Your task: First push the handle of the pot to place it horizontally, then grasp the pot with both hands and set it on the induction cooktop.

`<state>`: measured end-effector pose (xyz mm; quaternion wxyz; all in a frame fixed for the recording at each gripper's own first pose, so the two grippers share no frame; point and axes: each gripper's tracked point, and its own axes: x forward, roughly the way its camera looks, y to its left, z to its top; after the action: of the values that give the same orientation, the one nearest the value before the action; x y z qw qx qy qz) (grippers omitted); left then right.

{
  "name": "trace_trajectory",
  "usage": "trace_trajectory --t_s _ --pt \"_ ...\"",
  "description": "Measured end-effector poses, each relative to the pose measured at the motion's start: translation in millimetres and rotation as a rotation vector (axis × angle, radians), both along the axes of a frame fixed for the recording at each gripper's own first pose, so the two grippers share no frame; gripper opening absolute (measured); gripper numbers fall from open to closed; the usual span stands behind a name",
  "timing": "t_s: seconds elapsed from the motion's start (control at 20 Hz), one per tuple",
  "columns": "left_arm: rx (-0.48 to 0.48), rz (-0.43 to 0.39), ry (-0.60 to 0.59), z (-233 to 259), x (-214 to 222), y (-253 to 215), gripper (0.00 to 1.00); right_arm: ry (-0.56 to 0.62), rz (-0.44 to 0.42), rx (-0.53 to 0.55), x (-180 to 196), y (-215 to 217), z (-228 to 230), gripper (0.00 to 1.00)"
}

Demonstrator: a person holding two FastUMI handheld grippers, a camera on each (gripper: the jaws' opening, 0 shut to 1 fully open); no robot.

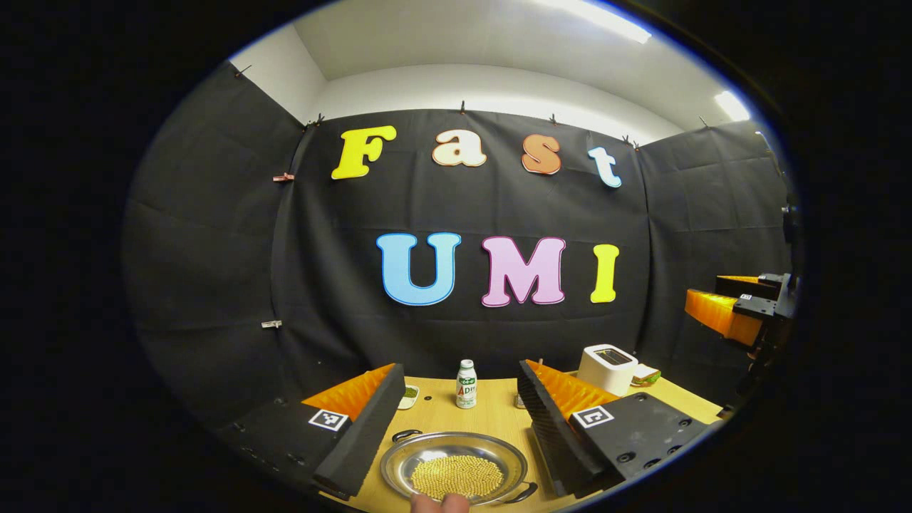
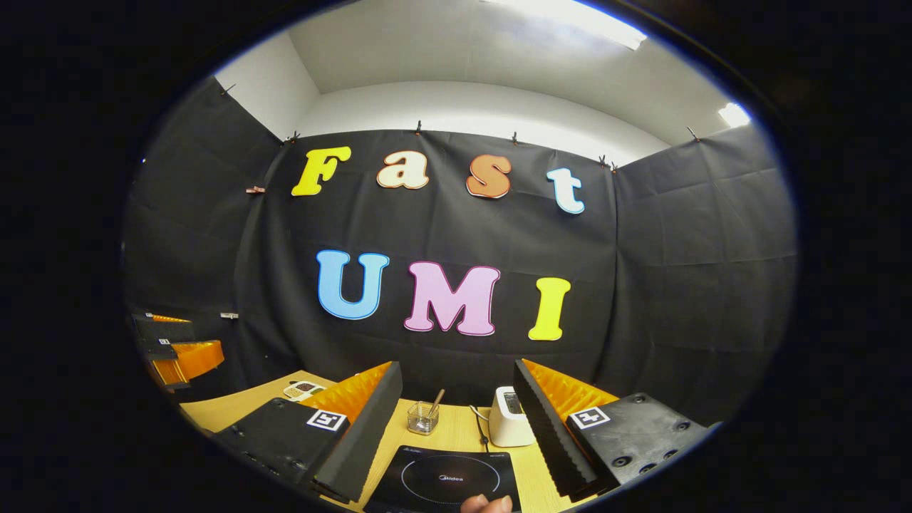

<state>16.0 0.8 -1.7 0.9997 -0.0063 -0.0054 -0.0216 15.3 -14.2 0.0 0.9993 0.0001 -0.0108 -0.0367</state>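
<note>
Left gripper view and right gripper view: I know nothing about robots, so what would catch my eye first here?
In the left gripper view, a shiny metal pot full of small yellow beads sits on the wooden table, between the open fingers of the left hand-held gripper, with a small white bottle behind it. In the right gripper view, the black induction cooktop lies between the open fingers of the right hand-held gripper, a white toaster behind it.

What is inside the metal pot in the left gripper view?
The pot holds a heap of small yellow beads on its base. A fingertip hides the heap's near edge.
</note>
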Motion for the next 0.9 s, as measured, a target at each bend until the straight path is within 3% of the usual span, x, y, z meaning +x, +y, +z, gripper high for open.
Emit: trace_trajectory --t_s 0.45,0.6,0.8,0.9 --pt "0.018 0.014 -0.029 8 -2 -4 0.99 0.001 0.005 0.002 -6 -15 0 0.98" --pt "-0.016 -0.023 -0.030 10 -3 -16 0.85 0.005 0.011 -0.001 -6 -18 0 0.97" --pt "-0.051 -0.073 0.027 -3 -10 -24 0.09 -0.001 -0.004 -0.007 -8 -24 0 0.96" --pt "-0.046 -0.121 0.066 -11 -13 -33 0.05 -0.002 -0.008 -0.010 -11 -24 1 0.98"
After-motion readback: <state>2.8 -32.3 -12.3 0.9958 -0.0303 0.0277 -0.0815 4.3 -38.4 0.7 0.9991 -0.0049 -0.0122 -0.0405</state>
